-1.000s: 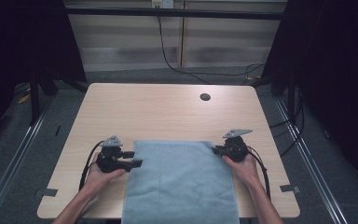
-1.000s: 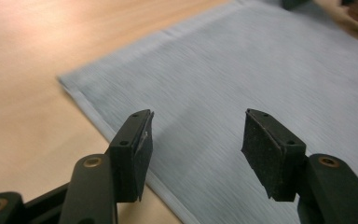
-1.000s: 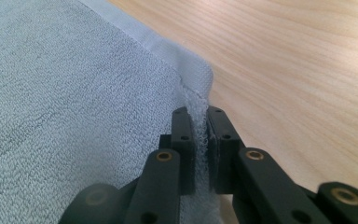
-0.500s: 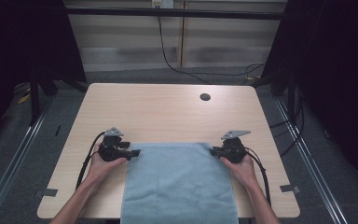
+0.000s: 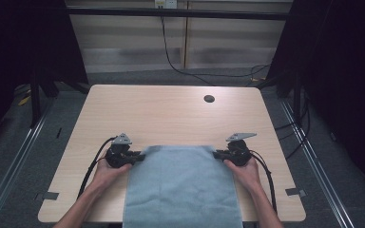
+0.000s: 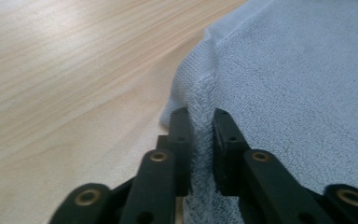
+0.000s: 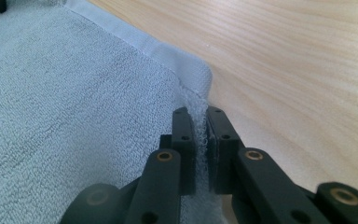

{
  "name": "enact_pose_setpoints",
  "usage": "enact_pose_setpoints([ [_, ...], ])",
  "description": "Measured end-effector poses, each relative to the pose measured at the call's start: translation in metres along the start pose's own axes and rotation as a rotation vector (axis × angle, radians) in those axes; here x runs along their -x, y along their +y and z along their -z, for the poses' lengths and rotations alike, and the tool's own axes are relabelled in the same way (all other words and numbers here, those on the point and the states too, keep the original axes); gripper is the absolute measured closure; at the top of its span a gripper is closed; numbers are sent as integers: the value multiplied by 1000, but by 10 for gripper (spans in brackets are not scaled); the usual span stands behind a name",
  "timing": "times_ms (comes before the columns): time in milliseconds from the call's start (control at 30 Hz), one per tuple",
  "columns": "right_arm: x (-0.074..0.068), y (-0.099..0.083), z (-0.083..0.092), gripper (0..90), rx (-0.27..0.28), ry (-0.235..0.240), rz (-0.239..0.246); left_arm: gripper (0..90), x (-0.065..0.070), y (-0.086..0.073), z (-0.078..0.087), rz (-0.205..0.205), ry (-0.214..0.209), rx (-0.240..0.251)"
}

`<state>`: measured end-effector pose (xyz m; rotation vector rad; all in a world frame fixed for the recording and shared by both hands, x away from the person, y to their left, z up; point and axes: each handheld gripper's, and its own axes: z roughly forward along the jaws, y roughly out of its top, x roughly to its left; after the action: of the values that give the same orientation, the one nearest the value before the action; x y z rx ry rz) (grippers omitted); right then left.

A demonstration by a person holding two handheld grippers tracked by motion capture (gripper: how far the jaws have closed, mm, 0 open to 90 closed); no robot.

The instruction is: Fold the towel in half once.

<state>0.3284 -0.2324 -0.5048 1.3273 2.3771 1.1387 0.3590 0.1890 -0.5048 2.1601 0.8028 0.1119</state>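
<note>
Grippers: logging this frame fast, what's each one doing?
Left gripper: shut on the towel's side edge near its far corner.
Right gripper: shut on the opposite side edge.

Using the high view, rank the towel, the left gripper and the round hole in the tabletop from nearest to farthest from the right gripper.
1. The towel: its far right corner is clamped in the right gripper.
2. The left gripper: across the towel, at its far left corner.
3. The round hole: farther up the table, toward the far edge.

- Worktop (image 5: 171, 118): pale wood grain, with a dark round hole (image 5: 209, 99) well beyond the jaws.
- Blue towel (image 5: 183, 185): lies flat between both jaws, overhanging the near edge.
</note>
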Motion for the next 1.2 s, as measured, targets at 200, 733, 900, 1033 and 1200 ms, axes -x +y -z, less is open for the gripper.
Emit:
enact_pose_setpoints([
  [200,0,5,10,851,51,14,-5,836,-7,4,8,63,-70,63],
  [733,1,44,42,851,165,59,-10,827,-12,29,35,137,-81,253],
  [900,5,58,48,853,192,51,-10,831,-12,40,35,137,-78,271],
  [1033,5,69,55,855,218,45,-2,835,-15,52,38,127,-69,282],
  [1200,8,83,58,857,223,17,10,837,-22,78,45,93,-41,269],
])
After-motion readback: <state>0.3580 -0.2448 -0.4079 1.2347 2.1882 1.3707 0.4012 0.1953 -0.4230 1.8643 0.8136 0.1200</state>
